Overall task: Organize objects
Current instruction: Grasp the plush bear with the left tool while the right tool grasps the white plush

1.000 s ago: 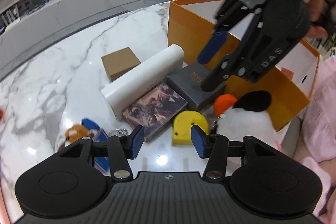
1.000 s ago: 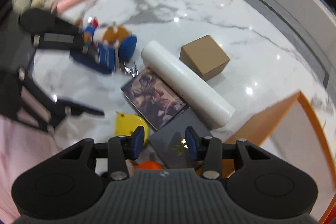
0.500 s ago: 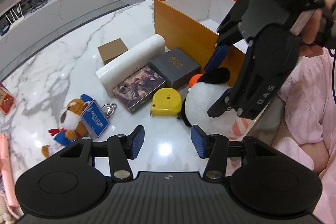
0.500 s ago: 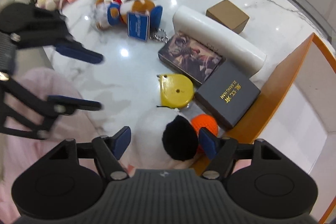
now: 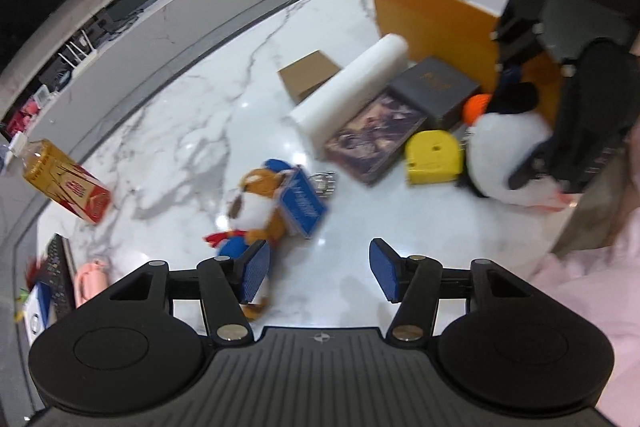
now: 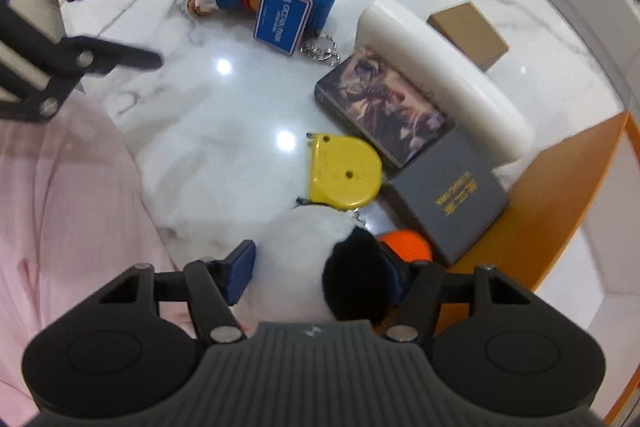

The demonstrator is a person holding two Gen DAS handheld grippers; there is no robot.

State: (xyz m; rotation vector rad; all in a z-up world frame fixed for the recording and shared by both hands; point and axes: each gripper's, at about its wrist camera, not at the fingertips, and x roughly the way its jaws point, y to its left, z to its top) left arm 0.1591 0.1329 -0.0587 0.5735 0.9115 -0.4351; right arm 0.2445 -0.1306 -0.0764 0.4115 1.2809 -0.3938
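Step in hand, by my read: pick up the black-and-white plush penguin w/ orange beak (image 6: 296, 247) and get it into the orange cardboard box w/ white lining (image 6: 560, 195).

The penguin sits at the near edge of the white marble table (image 6: 224, 115), just beside the box's outer wall, touching the yellow tape measure (image 6: 344, 175) and close to the flat grey gift box w/ gold lettering (image 6: 448, 203).

Right gripper (image 6: 320, 267) points steeply down and straddles the penguin. Its jaws have just been closing w/ the plush btwn them. One pad (image 6: 240, 273) meets the white flank; the other is hidden behind the black head, so can't tell if the squeeze has bitten yet.

Left gripper (image 5: 320, 271) is spread, jaws just been opening, nothing btwn them. It hangs over bare marble w/ the brown teddy keychain in blue clothes (image 5: 260, 203) just past one pad.

To do it well:
- Bite the body, not just the head. Fluff compresses, so close well in before lifting.
- Lift straight up first, else the tape measure & grey box prob get dragged.
- Clear the orange rim before moving across; the wall is tall next to the toy.
- Keep the left gripper out of the path.

Container: the box is open-topped. What shows of the white interior is bare; the rest of the floor is hidden behind the wall.
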